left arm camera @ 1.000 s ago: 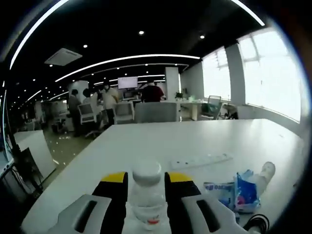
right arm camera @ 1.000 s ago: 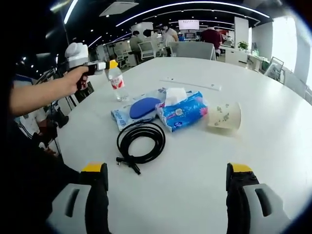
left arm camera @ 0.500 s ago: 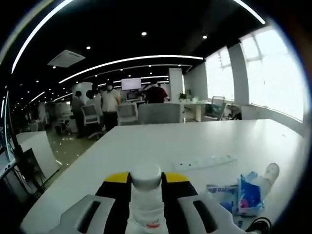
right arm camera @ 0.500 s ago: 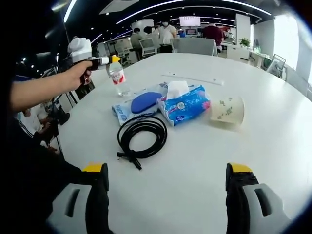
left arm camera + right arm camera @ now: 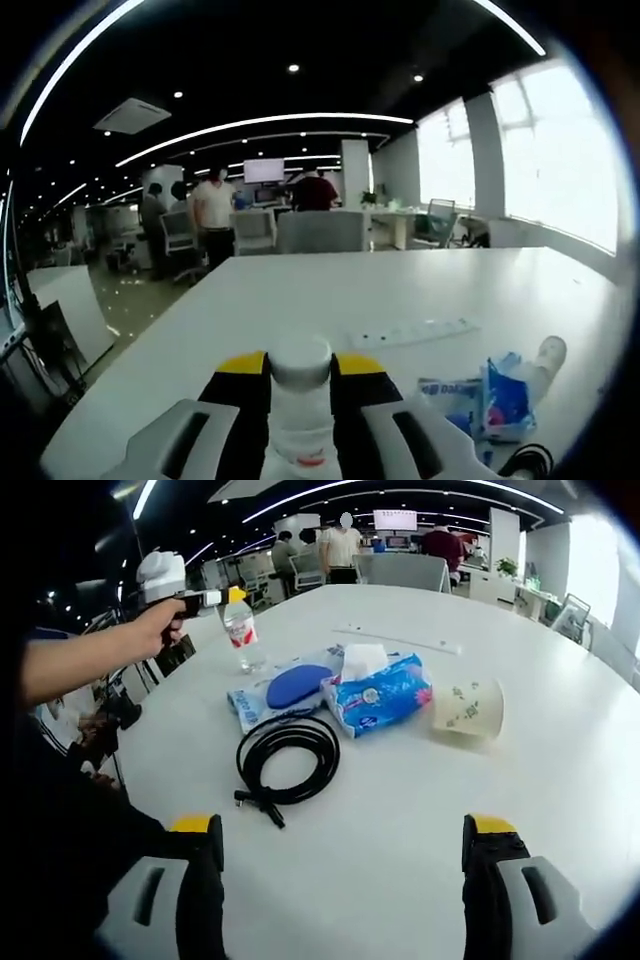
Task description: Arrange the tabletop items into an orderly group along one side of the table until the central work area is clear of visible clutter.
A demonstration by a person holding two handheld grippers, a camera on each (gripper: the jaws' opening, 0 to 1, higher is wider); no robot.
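Observation:
A small clear water bottle (image 5: 300, 405) with a white cap and red label stands upright between my left gripper's (image 5: 300, 362) yellow-tipped jaws, which are shut on it. In the right gripper view the left gripper (image 5: 222, 598) holds the bottle (image 5: 243, 635) near the table's far left edge; whether its base touches the table I cannot tell. My right gripper (image 5: 342, 875) is open, low over the near table. Ahead lie a coiled black cable (image 5: 287, 760), a wipes pack with a blue lid (image 5: 290, 688), a blue tissue pack (image 5: 382, 695) and a tipped paper cup (image 5: 468, 708).
A white power strip (image 5: 398, 640) lies farther back on the white table (image 5: 560, 780). The strip (image 5: 412, 330) also sits right of the bottle. A person's hand (image 5: 150, 630) holds the left gripper. Chairs and people stand beyond the table's far end.
The left jaws have drawn in from a slightly wider stance and are now tight against the bottle. The right gripper stays open; its view has shifted only slightly.

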